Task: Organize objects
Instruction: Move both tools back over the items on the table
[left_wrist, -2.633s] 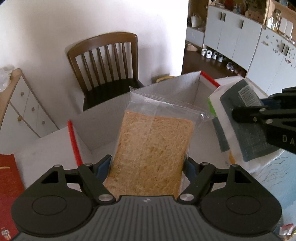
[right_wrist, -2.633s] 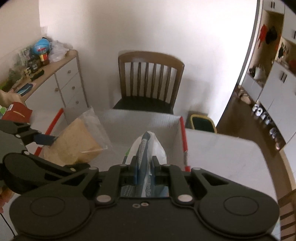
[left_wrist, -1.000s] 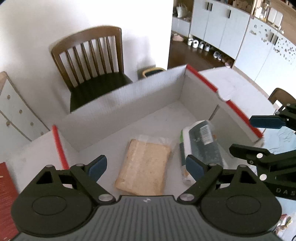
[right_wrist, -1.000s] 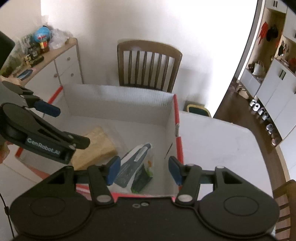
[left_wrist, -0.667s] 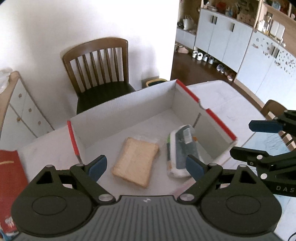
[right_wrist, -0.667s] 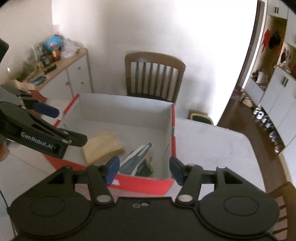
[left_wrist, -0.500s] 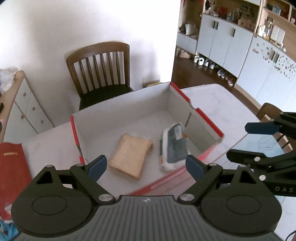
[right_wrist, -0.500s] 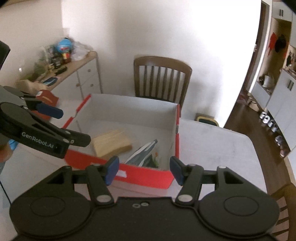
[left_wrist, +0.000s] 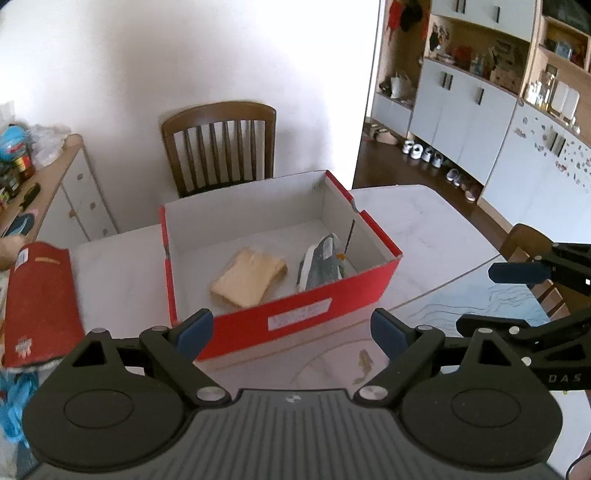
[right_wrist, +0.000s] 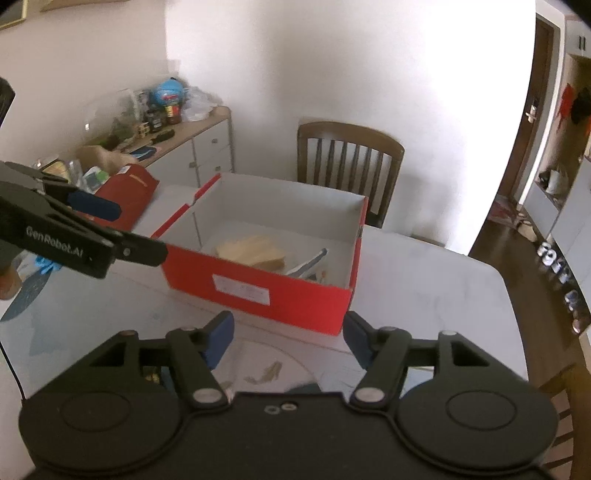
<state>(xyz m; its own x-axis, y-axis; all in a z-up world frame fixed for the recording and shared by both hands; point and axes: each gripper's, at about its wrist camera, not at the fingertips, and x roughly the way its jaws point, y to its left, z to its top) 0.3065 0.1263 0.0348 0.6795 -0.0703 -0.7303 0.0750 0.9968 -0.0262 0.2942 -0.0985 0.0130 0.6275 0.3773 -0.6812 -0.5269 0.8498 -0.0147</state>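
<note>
- White marble-look counter carries a red box with a wooden chair at its 12 o'clock.
- Inside the box, a bagged bread slice lies flat toward 9 o'clock; a grey-and-white packet lies just beside it toward 3 o'clock, near the wall.
- Left gripper hovers spread wide and empty at the box's 6 o'clock; right gripper likewise released, holding nothing.
- Judged handling: bread is light, soft and crushable in slippery film, so pinch the bag's edge gently. The packet looks floppy; take it mid-length.
- A red pouch lies on the counter at 9 o'clock.
</note>
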